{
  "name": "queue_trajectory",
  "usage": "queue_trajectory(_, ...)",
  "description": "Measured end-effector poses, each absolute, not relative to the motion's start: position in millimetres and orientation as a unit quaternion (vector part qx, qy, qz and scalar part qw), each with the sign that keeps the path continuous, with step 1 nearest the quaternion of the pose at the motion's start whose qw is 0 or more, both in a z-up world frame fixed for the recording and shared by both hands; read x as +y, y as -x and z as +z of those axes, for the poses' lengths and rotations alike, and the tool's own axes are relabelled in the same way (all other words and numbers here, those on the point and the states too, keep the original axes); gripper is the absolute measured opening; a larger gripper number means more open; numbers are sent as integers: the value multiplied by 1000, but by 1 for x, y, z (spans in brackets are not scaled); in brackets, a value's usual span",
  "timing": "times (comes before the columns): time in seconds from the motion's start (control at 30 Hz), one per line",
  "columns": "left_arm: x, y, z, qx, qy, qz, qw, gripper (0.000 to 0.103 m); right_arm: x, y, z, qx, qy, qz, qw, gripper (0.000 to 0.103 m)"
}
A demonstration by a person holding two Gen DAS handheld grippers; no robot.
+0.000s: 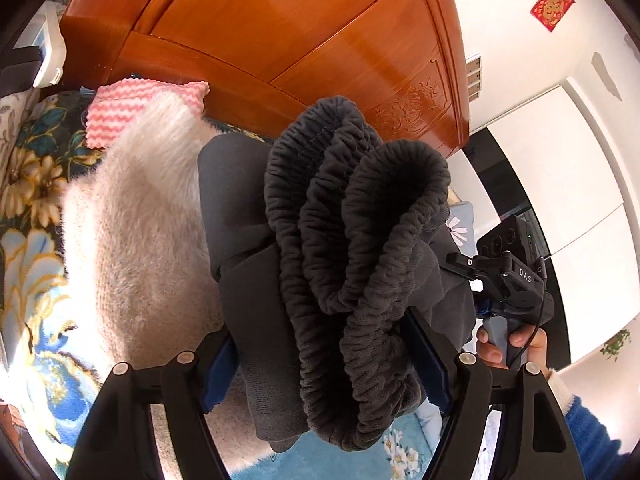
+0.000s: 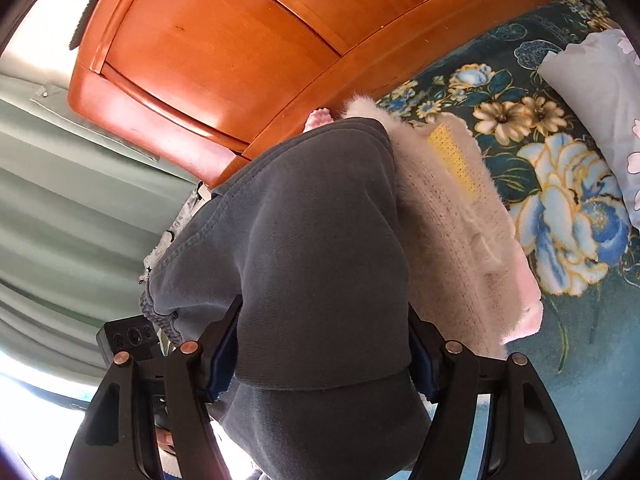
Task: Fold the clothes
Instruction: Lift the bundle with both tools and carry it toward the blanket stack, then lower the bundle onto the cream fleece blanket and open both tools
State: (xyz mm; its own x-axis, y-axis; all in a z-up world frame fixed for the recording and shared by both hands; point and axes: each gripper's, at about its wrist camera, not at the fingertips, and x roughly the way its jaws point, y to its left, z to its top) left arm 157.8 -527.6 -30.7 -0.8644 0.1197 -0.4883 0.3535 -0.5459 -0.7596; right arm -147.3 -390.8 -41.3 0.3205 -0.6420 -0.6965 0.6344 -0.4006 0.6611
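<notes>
Floral bedding [image 2: 560, 208] in blue and gold covers the bed, with an orange wooden headboard [image 1: 300, 32] rising behind it and green curtains [image 2: 60, 200] off to one side. Both grippers hold the same dark grey sweatpants [image 2: 312, 240] up off the bed. The left gripper [image 1: 320, 364] has its fingers pinching a thick bunch that includes the gathered elastic waistband [image 1: 352, 240], doubled into several layers. The right gripper [image 2: 320, 356] is closed on the smoother body of the fabric, folded over between its blue pads [image 2: 222, 360].

Judging by the stacked layers, the sweatpants seem folded at least once and are likely being carried toward a pile, though how neat the fold is cannot be told from so close. Beneath them lies a fluffy cream sweater [image 1: 136, 240] with a yellow patch [image 2: 456, 156], and beyond it a pink zigzag cloth [image 1: 140, 108]. Whether those two are properly folded is unclear. Setting the sweatpants down remains to be done.
</notes>
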Motion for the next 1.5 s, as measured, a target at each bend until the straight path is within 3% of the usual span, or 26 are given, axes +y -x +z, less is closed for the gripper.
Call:
queue_trajectory(0.23, -528, -162, -11, 463, -217, -855, 83, 78, -416, 154, -2, 3, -559, -598, 575, 72)
queue_trajectory(0.73, -538, -172, -18, 475, -258, -834, 109, 79, -441, 160, -34, -26, -584, -574, 573, 73)
queue_trajectory(0.97, -556, -200, 13, 501, -227, -825, 134, 80, -436, 169, -10, -13, -591, -578, 563, 73)
queue_trajectory(1.2, -539, -178, 77, 371, -234, -884, 162, 80, -417, 171, 36, -23, -527, -652, 545, 73)
queue_trajectory(1.4, -518, -126, 93, 268, -266, -920, 107, 80, -433, 93, 56, 105, -437, -666, 595, 73)
queue_trajectory(1.5, -525, -111, 74, 268, -295, -909, 121, 80, -437, 76, 42, 145, -420, -667, 598, 73)
